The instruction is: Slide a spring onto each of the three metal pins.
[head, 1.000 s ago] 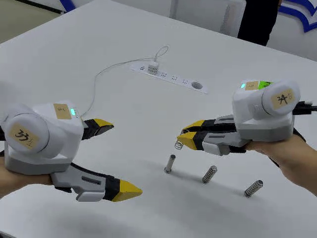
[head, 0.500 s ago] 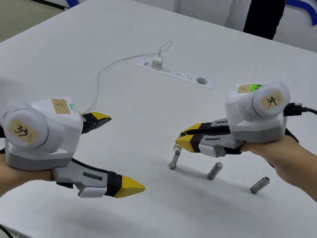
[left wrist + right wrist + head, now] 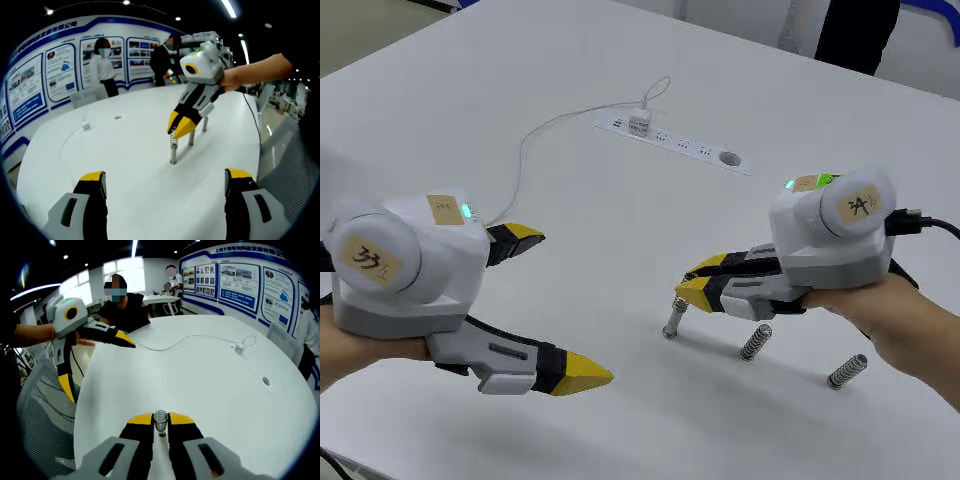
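Two tools face each other over the white surface (image 3: 440,110). Nearest, at the lower left of the head view, the left hand (image 3: 345,350) grips the left tool (image 3: 556,306) with its nose aimed to the right. Its yellow-tipped jaws stand wide apart with nothing between them. The right hand (image 3: 885,310) extends in from the right edge, holding the right tool (image 3: 693,282) pointed left with its tips dipped slightly downward. Its jaws are pinched almost together on a spring (image 3: 679,303), and the right gripper view shows the coil clamped between the yellow tips. That spring sits over the top of a metal pin (image 3: 671,325) standing on the surface at centre frame, just below the tips. Toward the lower right, a second spring (image 3: 753,342) and a third spring (image 3: 847,371) stand tilted. Farther back, in the upper middle, lies a power strip (image 3: 675,150) with a white cable (image 3: 535,135) curving away to the left.
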